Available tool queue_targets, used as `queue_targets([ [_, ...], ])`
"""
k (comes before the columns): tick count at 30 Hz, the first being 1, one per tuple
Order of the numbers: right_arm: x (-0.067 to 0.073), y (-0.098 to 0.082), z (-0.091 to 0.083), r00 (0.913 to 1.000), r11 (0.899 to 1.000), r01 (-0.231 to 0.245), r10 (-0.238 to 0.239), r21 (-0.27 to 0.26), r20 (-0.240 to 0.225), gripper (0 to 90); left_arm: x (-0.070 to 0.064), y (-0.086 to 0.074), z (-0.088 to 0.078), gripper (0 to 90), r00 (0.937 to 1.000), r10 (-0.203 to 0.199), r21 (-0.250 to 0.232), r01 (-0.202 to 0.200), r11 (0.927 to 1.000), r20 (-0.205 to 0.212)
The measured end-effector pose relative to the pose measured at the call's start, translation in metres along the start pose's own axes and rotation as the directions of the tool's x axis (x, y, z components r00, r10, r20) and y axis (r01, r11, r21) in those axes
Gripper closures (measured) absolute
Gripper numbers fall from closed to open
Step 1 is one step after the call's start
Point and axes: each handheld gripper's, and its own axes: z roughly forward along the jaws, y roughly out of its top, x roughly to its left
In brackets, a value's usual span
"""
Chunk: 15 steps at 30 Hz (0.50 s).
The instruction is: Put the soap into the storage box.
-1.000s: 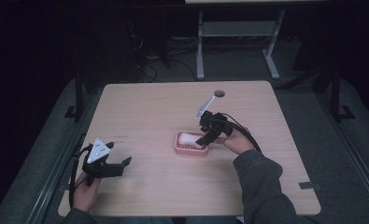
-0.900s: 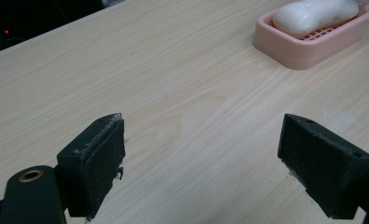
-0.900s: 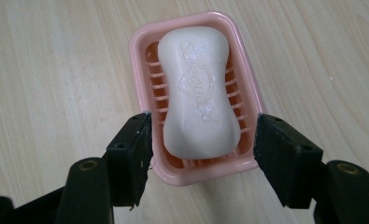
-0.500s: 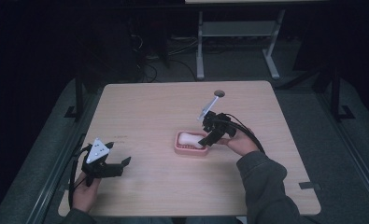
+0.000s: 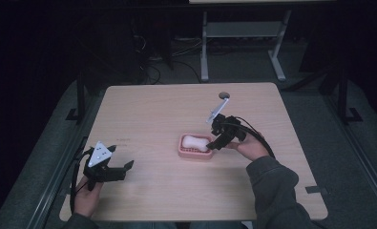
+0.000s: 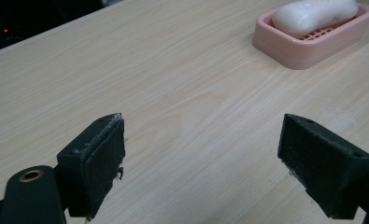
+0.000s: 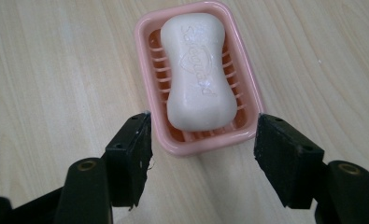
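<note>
A white bar of soap (image 7: 198, 70) lies in a pink soap dish (image 7: 196, 147) on the wooden table (image 5: 167, 109). My right gripper (image 7: 202, 151) hovers at the dish's near end, its two black jaws standing apart on either side of the rim, with nothing pressed between them. From above, that right gripper (image 5: 213, 144) sits at the right end of the soap dish (image 5: 194, 154). My left gripper (image 5: 120, 157) rests low at the table's front left, jaws wide apart and empty. Its camera sees the soap (image 6: 313, 14) and dish (image 6: 308, 51) far off.
A small round hole (image 5: 224, 95) marks the table top near its far edge. A grey metal frame (image 5: 243, 33) stands on the dark floor behind the table. A dark strip (image 5: 316, 189) sits near the table's front right corner.
My right gripper has eased slightly to the right, off the soap toward the dish's end. The left gripper has not moved.
</note>
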Motion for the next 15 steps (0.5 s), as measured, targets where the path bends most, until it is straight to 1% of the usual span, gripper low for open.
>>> queue_targets([
  [1, 0.000, -0.002, 0.000, 0.9999, 1.000, -0.011, 0.011, 0.001, 0.000, 36.1, 0.000, 0.000, 0.000, 14.3, 1.0000, 0.001, 0.000, -0.001, 1.0000, 0.000],
  [3, 0.001, -0.006, -0.001, 0.9999, 1.000, -0.009, 0.009, 0.004, 0.006, 36.1, 0.000, 0.000, 0.000, 14.3, 1.0000, 0.003, 0.003, -0.003, 1.0000, 0.001],
  [5, 0.002, -0.010, -0.002, 0.9999, 1.000, -0.008, 0.008, -0.004, 0.006, 36.1, 0.000, 0.000, 0.001, 14.3, 1.0000, 0.002, 0.000, -0.002, 1.0000, 0.001],
  [6, 0.002, -0.011, -0.003, 0.9999, 1.000, -0.015, 0.015, -0.005, 0.004, 36.1, -0.001, 0.000, 0.001, 14.3, 1.0000, 0.003, 0.001, -0.003, 1.0000, 0.002],
  [7, 0.002, -0.013, -0.005, 0.9998, 1.000, -0.017, 0.017, 0.004, 0.002, 35.7, -0.001, 0.000, 0.001, 14.3, 1.0000, 0.004, 0.001, -0.004, 1.0000, 0.002],
  [9, 0.003, -0.014, -0.006, 0.9998, 1.000, -0.017, 0.017, 0.003, 0.006, 35.7, -0.001, 0.000, 0.001, 14.3, 1.0000, 0.008, 0.004, -0.008, 1.0000, 0.002],
  [12, 0.003, -0.018, -0.011, 0.9995, 0.999, -0.032, 0.032, -0.002, 0.004, 35.2, -0.001, 0.000, 0.001, 14.3, 1.0000, 0.007, 0.005, -0.007, 1.0000, 0.002],
  [15, 0.003, -0.021, -0.012, 0.9994, 0.999, -0.034, 0.034, -0.020, 0.006, 35.2, 0.000, 0.000, 0.001, 14.3, 1.0000, 0.006, 0.006, -0.006, 1.0000, 0.002],
])
